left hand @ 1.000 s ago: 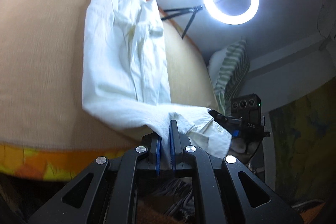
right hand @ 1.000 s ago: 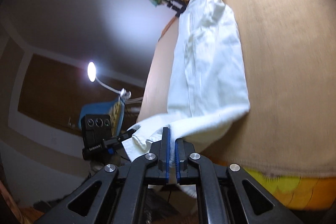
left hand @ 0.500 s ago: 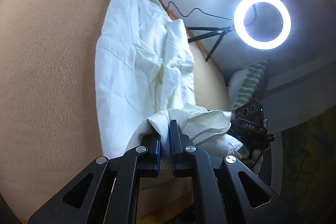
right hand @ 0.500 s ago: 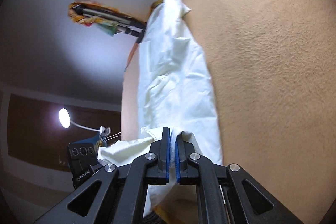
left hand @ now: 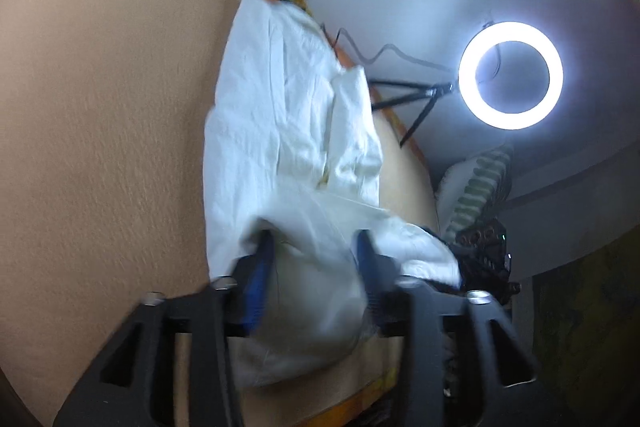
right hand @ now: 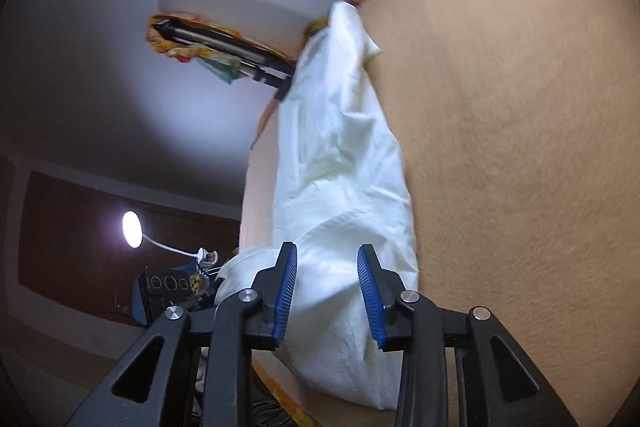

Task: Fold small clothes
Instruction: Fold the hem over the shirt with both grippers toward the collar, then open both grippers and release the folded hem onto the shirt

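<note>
Both claws are now standing apart, where half a second ago each was pinched shut on the near hem of the white garment (left hand: 288,131). The left gripper (left hand: 314,259) is showing its 2 blue pads spread wide, with cloth bunching loosely between and just ahead of them; the view is blurred, so the gripper appears to be moving. The right gripper (right hand: 328,291) is likewise gaping, its pads on either side of the folded near end of the garment (right hand: 340,167) without clamping it. I judge this to be the release after carrying the near end forward over the rest, so 1 fold is now laid and the cloth is resting doubled on the tan surface (left hand: 100,127), running away from both claws toward the far edge. Both tools are pointing along the garment's length, side by side, low over it. A ring light (left hand: 511,75) is glowing ahead and to the right of the left claw.
</note>
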Motion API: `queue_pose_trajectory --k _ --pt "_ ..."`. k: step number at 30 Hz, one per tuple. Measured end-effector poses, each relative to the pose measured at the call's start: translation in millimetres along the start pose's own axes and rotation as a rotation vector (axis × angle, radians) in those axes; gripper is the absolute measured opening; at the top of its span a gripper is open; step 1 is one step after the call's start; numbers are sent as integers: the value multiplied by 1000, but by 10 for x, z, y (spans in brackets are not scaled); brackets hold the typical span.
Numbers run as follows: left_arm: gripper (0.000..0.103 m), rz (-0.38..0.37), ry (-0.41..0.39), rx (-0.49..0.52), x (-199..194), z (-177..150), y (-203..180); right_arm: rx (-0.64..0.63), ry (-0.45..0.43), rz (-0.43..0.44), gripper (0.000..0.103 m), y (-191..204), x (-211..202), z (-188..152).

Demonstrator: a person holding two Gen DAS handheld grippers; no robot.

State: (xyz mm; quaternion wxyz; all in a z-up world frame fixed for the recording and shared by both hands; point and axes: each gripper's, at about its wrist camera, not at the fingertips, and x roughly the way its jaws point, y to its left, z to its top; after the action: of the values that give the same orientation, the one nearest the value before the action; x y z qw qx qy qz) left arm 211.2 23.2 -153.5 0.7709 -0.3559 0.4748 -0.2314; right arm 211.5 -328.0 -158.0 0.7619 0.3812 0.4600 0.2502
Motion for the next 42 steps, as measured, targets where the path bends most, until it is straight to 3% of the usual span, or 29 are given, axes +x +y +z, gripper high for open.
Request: queue_pose_trajectory --k 4,8,13,17,20,24,28,29,31,33,39,42 --pt "51 43 -63 117 -191 26 -138 -130 -33 -91 34 150 -129 -43" --pt "51 87 -41 176 -139 -108 -135 -259 -11 -211 34 208 -93 -160" --pt "50 137 45 186 124 -258 -34 -273 38 -243 34 117 104 -153" --pt "48 200 1 260 103 -325 -184 -264 40 -239 34 114 155 -113" --pt "48 166 -28 309 44 -384 -375 -260 6 -242 34 138 87 -78" --pt "48 104 40 366 233 -531 -605 -217 16 -229 34 56 111 -12" --pt "48 59 126 296 525 -577 -587 -224 45 -218 33 64 209 -35" --pt "46 49 139 278 579 -576 -577 -234 48 -217 27 87 223 -50" --pt "31 36 148 271 659 -575 -587 -259 47 -229 16 156 241 -81" --pt "6 32 144 281 705 -576 -596 -283 37 -231 4 221 228 -112" --pt "1 105 128 324 773 -585 -586 -337 -35 -309 0 384 127 -162" --pt "0 152 124 319 807 -592 -515 -327 -76 -408 0 299 89 -109"
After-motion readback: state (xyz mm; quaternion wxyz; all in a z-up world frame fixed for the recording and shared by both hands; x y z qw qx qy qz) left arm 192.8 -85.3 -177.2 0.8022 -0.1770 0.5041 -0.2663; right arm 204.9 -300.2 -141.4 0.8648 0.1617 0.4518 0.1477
